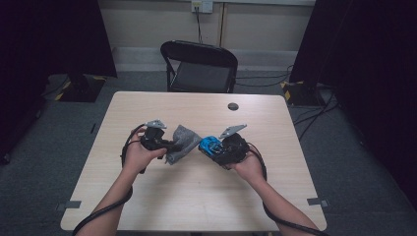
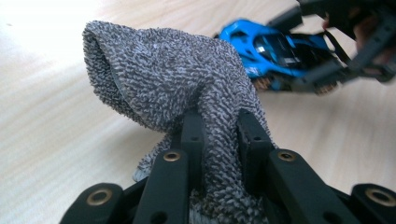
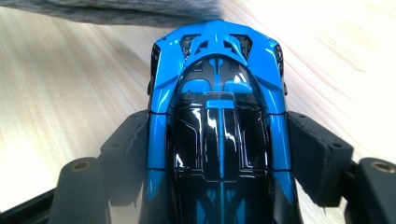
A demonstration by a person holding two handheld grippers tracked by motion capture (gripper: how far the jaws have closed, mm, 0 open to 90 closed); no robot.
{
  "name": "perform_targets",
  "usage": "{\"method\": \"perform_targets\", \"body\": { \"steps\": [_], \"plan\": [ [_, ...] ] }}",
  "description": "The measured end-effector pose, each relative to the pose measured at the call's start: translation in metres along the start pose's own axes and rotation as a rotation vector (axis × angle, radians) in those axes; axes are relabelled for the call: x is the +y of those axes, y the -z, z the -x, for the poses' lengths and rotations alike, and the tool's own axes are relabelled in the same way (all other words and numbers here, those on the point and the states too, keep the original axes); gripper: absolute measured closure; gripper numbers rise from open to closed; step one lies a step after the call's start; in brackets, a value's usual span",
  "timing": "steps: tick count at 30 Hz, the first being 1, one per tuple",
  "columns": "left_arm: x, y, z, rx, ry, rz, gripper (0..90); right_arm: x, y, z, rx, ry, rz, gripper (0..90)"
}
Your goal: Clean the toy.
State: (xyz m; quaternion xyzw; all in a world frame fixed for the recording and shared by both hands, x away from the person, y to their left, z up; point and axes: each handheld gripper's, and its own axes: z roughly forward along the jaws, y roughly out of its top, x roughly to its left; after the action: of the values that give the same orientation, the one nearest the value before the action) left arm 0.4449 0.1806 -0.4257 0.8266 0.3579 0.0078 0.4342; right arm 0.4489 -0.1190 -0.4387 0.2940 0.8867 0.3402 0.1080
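High view: both tools met over the middle of the desk (image 1: 147, 206). The left tool (image 1: 169, 144) was clamped shut on a fold of the grey terry cloth (image 1: 181, 142), which hung from its jaws with its lower edge on or just above the desktop; the left gripper view showed the pile pinched between the two pads (image 2: 192, 135). The right tool (image 1: 212, 146) gripped the blue toy car (image 1: 210, 144) by its flanks, jaws spread about its body, roof toward the camera in the right gripper view (image 3: 217, 121). Cloth and car were just beside each other, the cloth's edge near the car's nose; contact could not be told. The step in hand appeared to be wiping the car. The next move probably called for drawing the cloth across the bodywork while the right tool held the car steady. A dark round grommet (image 1: 233, 106) lay well apart near the far edge, and a black folding chair (image 1: 199, 66) stood beyond the desk; neither obstructed. The right jaws themselves covered the car's sides.
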Motion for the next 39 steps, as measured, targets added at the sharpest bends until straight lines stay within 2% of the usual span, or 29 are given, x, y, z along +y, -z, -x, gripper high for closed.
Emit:
{"method": "perform_targets", "body": {
  "steps": [3,7,9,12,14,17,22,24,27,34,39],
  "plan": [
    [-0.008,0.005,-0.001,-0.007,-0.007,-0.013,76.0,-0.001,0.002,0.003,-0.006,-0.011,0.011,28.2],
    [-0.017,0.009,-0.008,0.045,0.022,0.005,75.9,0.0,0.007,0.005,-0.006,-0.021,0.031,28.2],
    [-0.017,0.007,-0.011,0.084,0.037,0.026,75.9,0.002,0.008,0.003,0.0,-0.015,0.036,28.2],
    [-0.013,0.001,-0.01,0.128,0.026,0.037,75.7,0.007,0.009,-0.002,0.007,-0.005,0.045,28.2],
    [-0.01,-0.005,-0.007,0.141,0.018,0.037,75.7,0.01,0.009,-0.004,0.01,0.0,0.054,28.2],
    [-0.007,-0.015,-0.001,0.117,0.01,0.035,75.8,0.012,0.01,-0.005,0.017,-0.003,0.06,28.2],
    [-0.007,-0.031,0.009,0.036,0.001,0.054,75.8,0.014,0.009,-0.006,0.014,-0.001,0.059,28.2],
    [-0.007,-0.034,0.011,0.026,0.004,0.053,75.7,0.014,0.009,-0.006,0.013,-0.006,0.062,28.2],
    [-0.007,-0.044,0.017,-0.012,0.002,0.048,75.8,0.014,0.008,-0.006,0.016,-0.014,0.07,28.2],
    [-0.007,-0.055,0.028,-0.053,-0.019,0.046,75.8,0.017,0.008,-0.004,0.014,-0.031,0.078,28.2],
    [-0.007,-0.064,0.041,-0.081,-0.04,0.039,75.8,0.02,0.005,-0.003,0.007,-0.04,0.081,28.2]
  ]
}}
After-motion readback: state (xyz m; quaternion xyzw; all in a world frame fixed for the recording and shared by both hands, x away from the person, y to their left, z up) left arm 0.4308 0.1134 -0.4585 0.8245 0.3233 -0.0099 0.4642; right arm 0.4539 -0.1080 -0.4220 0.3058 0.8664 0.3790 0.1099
